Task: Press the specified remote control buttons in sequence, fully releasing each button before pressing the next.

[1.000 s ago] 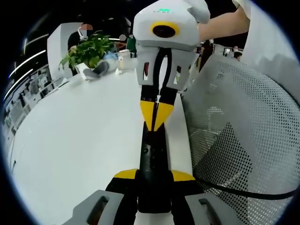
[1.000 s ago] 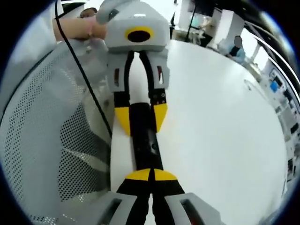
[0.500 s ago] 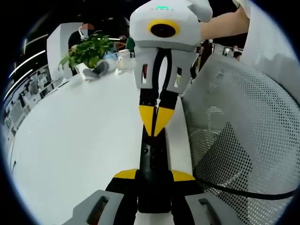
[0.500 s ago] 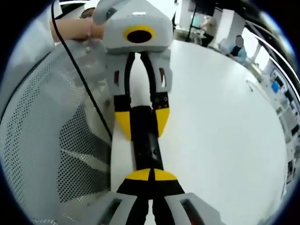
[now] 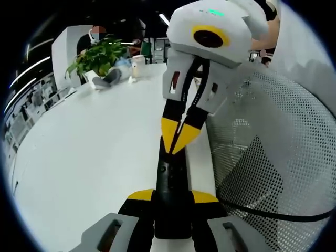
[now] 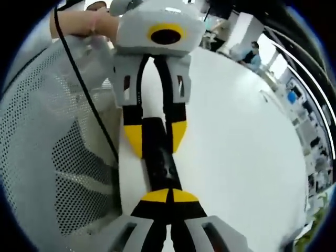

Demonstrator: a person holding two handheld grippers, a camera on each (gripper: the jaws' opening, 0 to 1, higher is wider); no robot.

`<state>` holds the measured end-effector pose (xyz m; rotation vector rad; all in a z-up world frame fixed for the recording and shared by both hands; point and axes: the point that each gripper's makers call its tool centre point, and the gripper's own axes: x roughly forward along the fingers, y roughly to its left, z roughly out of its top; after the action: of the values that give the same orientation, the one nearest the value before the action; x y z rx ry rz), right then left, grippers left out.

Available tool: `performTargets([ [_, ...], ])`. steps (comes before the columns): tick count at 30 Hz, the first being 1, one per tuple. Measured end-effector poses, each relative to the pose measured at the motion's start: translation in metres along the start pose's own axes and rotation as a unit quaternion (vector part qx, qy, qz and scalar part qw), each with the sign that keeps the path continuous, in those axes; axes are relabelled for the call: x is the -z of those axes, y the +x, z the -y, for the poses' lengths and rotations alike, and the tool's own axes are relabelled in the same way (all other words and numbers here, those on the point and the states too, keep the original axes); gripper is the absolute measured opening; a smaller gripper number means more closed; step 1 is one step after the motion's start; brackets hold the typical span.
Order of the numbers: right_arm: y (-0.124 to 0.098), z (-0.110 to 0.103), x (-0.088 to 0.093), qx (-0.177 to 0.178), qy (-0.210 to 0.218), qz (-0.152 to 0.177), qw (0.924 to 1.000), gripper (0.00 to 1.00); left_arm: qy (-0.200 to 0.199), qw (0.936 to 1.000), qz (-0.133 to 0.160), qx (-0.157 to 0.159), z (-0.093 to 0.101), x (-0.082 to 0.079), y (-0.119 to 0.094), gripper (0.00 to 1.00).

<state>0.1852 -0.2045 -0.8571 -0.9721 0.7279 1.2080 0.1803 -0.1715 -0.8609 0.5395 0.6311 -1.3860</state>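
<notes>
1. I am holding the remote control [image 5: 171,181] in the left gripper [image 5: 172,210], jaws clamped on its near end; its dark body is running forward along the edge of the white table [image 5: 89,147], beside the mesh chair back [image 5: 262,152].
2. In the right gripper view, the left gripper [image 6: 155,137] is showing its yellow tips on either side of the remote control [image 6: 160,157], touching its sides.
3. I am keeping the right gripper [image 6: 169,198] pinched together with nothing between the tips, so they work as one narrow point. In the left gripper view, the right gripper [image 5: 175,140] is pointing down at the remote's upper face, just beside or touching it; I cannot tell which.
4. Judgement: to press well, I should be coming straight down on one button only, keeping the holding grip steady, then lifting fully off before shifting along.
5. Risk: a slanted push may be sliding the point onto a neighbouring button.
6. A potted plant [image 5: 97,55] is standing well apart, at the table's far end.
</notes>
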Motion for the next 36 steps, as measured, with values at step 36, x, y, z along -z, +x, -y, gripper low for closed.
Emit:
performTargets([
  [36, 0.002, 0.0029, -0.006, -0.009, 0.128, 0.019, 0.9915, 0.0, -0.005, 1.0, 0.005, -0.003, -0.0012, -0.0007, 0.0008, 0.24],
])
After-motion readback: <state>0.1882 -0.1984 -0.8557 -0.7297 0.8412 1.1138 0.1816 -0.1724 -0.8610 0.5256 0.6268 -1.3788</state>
